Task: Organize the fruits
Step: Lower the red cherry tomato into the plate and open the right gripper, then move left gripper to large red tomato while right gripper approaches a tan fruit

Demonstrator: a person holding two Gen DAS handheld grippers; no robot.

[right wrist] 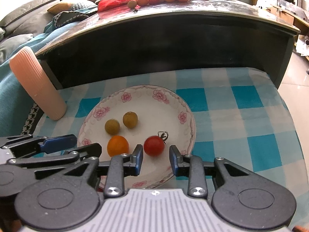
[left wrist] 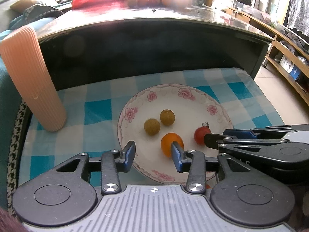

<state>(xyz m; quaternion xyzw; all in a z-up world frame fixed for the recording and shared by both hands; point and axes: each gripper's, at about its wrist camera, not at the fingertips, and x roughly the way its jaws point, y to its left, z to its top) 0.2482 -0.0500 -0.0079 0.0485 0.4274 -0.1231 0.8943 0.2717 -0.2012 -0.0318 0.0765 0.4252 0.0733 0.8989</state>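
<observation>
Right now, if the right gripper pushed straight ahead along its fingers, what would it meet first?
Most likely the red tomato, which sits on the plate just ahead of the open right gripper; depth is uncertain.

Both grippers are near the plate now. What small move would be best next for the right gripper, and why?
Probably ease the right gripper forward a little, then close it. Its jaws stand open, and the red tomato lies just ahead of the gap, on the plate, not yet between the fingers. The orange fruit sits close on the left, by the open left gripper, so a straight approach seems safest.
</observation>
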